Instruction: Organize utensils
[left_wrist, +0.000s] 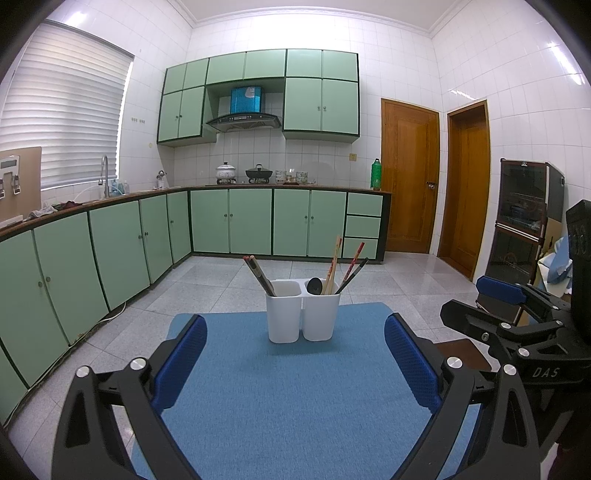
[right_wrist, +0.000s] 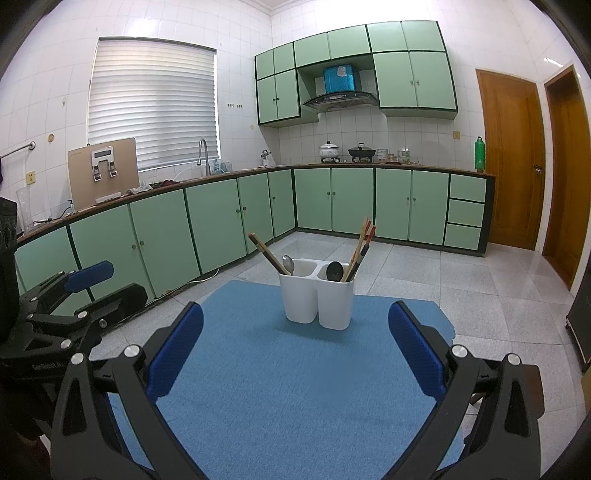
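Both tongs stand spread wide and hold nothing: the left gripper (left_wrist: 295, 363) and the right gripper (right_wrist: 295, 349) hover low over the blue felt-like mat (left_wrist: 280, 406), each showing its ribbed blue pads (right_wrist: 177, 347) well apart. Ahead of them, near the mat's far edge, stands the white plastic two-compartment utensil holder (left_wrist: 303, 315). Its left cup holds dark chopsticks (left_wrist: 258, 275) leaning left and, seen from the right wrist, a metal spoon (right_wrist: 288, 264); its right cup holds a black ladle-like spoon (left_wrist: 314, 286) and pale and red chopsticks (left_wrist: 334, 267) leaning right. The sticks look light, stiff, thin and rather slippery, so a pinch across the upper exposed shafts seems best; the light holder could tip if tugged sideways.
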